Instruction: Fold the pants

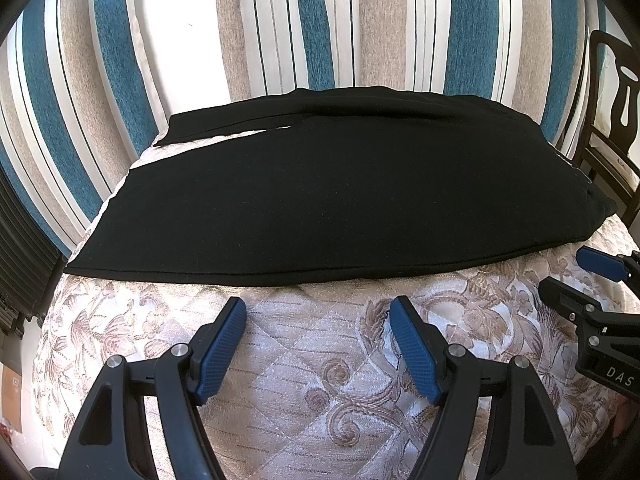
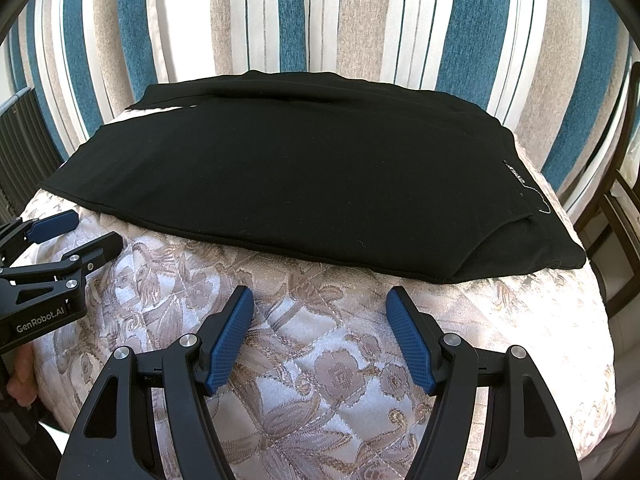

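Note:
Black pants [image 1: 328, 196] lie flat across a floral quilted table top [image 1: 320, 360], legs stacked one over the other; the waist end with a small label [image 2: 516, 174] is at the right. My left gripper [image 1: 318, 310] hovers open just short of the near hem, nothing between its blue pads. In the right wrist view the pants [image 2: 304, 176] fill the middle, and my right gripper [image 2: 320, 300] is open, a little short of the near edge. Each gripper shows in the other's view: the right gripper [image 1: 576, 276] at the right edge, the left gripper [image 2: 86, 230] at the left edge.
Blue, beige and white striped curtains [image 1: 280, 28] hang behind the table. A dark wooden chair [image 1: 612, 92] stands at the far right. A dark slatted object [image 2: 20, 140] is at the left. A hand [image 2: 22, 376] holds the left gripper's handle.

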`<state>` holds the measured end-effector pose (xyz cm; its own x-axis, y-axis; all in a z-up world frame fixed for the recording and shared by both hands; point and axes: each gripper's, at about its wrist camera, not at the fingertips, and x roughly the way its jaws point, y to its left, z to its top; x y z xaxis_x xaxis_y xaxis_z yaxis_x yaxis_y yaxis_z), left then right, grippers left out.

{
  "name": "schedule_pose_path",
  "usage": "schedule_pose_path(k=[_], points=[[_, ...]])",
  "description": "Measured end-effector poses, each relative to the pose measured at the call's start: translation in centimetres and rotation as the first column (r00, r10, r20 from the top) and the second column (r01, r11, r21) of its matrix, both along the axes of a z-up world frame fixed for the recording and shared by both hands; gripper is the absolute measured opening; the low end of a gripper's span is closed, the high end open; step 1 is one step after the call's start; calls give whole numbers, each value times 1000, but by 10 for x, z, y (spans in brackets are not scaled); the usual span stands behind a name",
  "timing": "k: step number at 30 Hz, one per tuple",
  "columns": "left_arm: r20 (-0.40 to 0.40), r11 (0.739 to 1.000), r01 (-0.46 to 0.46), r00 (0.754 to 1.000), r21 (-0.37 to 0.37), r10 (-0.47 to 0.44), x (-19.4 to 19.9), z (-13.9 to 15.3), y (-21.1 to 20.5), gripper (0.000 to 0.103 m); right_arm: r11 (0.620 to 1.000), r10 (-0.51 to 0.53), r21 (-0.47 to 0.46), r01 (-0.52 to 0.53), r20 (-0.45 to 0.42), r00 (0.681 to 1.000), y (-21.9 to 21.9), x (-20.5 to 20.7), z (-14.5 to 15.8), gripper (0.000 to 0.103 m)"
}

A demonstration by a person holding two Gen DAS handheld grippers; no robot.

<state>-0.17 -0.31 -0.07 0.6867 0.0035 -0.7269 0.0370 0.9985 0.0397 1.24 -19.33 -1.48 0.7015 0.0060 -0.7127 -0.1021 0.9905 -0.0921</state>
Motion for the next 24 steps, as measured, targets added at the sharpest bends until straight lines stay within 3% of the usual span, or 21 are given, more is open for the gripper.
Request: schedule_pose_path(k=[24], points=[[5, 1000, 4, 1000, 5, -4, -3, -1, -1, 76, 1000, 0, -1, 0, 0, 1000, 0, 0, 1, 69]])
